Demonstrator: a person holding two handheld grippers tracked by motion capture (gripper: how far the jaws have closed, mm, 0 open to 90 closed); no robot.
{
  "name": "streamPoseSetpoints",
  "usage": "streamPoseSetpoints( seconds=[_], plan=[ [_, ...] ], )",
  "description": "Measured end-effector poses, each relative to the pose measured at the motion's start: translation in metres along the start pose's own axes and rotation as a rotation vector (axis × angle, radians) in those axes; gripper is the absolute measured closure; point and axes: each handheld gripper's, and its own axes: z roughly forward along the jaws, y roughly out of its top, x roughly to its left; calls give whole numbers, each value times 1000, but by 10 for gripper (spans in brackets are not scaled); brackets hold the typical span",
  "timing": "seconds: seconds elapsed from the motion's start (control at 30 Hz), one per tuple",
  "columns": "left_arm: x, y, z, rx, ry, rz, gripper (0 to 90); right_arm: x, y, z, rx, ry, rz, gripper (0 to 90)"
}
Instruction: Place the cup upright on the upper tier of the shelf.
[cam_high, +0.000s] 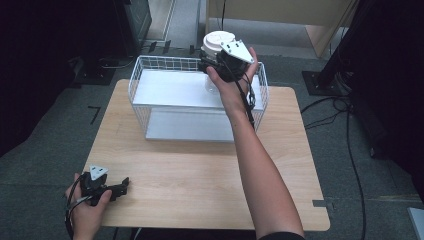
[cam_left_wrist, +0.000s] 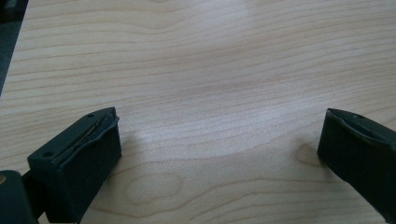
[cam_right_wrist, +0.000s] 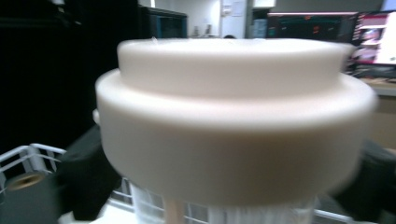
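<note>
Your right gripper (cam_high: 212, 64) sits at the upper centre of the high view, at the far rim of the white wire basket (cam_high: 145, 100), with a clear plastic jar capped by a wide cream-white stepped lid (cam_high: 217, 42) between its jaws. The jar stands upright: lid on top, its long axis running top to bottom in your right gripper view, where the lid (cam_right_wrist: 233, 116) spans nearly the whole frame and looks slightly blurred. Its lid is round with two tiers, a narrower raised disc over a broader band, smooth and matte. Below it a strip of see-through wall shows, with something pale and stick-like inside.

The jar lies between your right fingers (cam_right_wrist: 88, 172): one black pad at the lower left of that view, the other at the lower right, both flanking the clear body just under the lid. No earlier moment is on hand to compare; whether the pads press on the wall you cannot tell from these views.

Your left gripper (cam_high: 122, 187) rests at the lower left of the high view on the light wooden table (cam_high: 200, 175). Its jaws are spread wide over bare wood, grasping nothing, as your left gripper view shows.
</note>
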Motion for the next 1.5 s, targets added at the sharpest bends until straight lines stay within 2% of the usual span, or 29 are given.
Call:
streamPoseSetpoints(
  seconds=[0.07,0.2,0.37,0.57,0.7,0.93,1.13,1.33,1.5],
  plan=[
    [0,0,0,0,0,0,0,-3,3,-3,6,20,-4,0],
    [0,0,0,0,0,0,0,-4,4,-8,11,27,-22,0],
    [0,0,0,0,0,-1,0,-6,2,-14,7,39,-23,0],
    [0,0,0,0,0,0,0,-9,-3,-29,-7,60,-40,0],
    [0,0,0,0,0,-1,0,-15,-10,-42,-9,48,-43,0],
    [0,0,0,1,0,0,0,-26,-21,-58,-7,56,-49,0],
    [0,0,0,1,0,0,0,-32,-35,-75,-4,65,-100,0],
    [0,0,0,1,0,0,0,-39,-48,-93,-1,73,-86,0],
    [0,0,0,2,0,1,0,-49,-62,-107,12,74,-110,0]
  ],
)
